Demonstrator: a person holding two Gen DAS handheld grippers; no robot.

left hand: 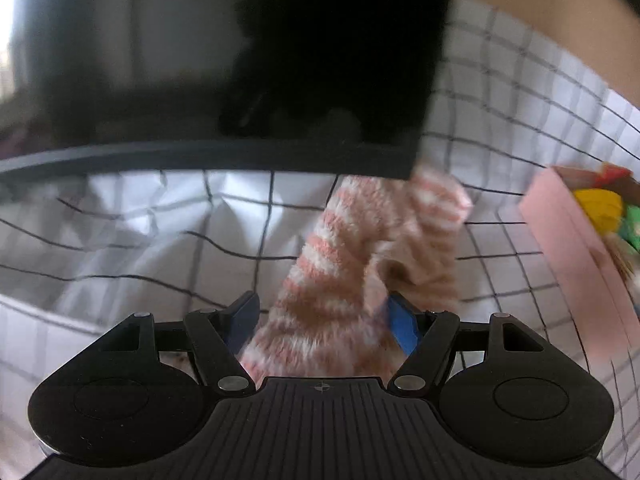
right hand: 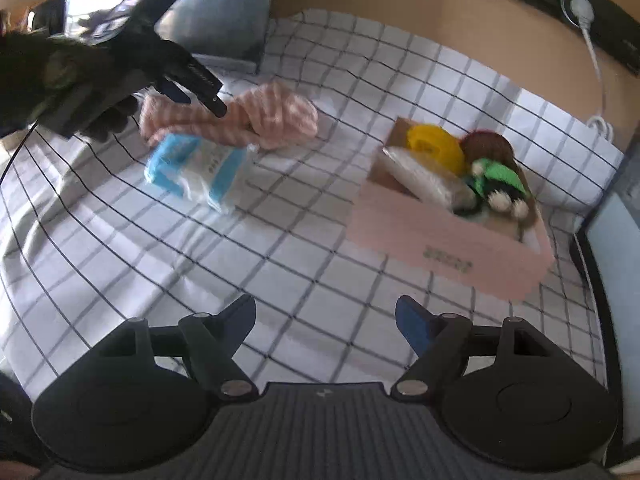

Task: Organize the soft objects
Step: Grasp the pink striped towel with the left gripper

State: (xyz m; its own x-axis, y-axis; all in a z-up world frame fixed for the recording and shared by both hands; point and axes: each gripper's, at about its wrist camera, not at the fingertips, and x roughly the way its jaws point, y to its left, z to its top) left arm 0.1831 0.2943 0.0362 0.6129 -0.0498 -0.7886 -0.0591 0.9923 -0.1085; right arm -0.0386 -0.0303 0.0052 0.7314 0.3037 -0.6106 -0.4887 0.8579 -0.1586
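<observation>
Left wrist view: the left claw [left hand: 320,320] stands open around the striped sock [left hand: 340,280]; right claw [right hand: 325,320] open, near the pink box [right hand: 440,240].

Checked cloth [right hand: 280,240], white cable [right hand: 592,52], dark screen [left hand: 240,60].

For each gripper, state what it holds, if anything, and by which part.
Neither holds anything. The left gripper stands open, the pink striped sock between its fingers but ungripped. The right gripper is open over the checked sheet.
</observation>
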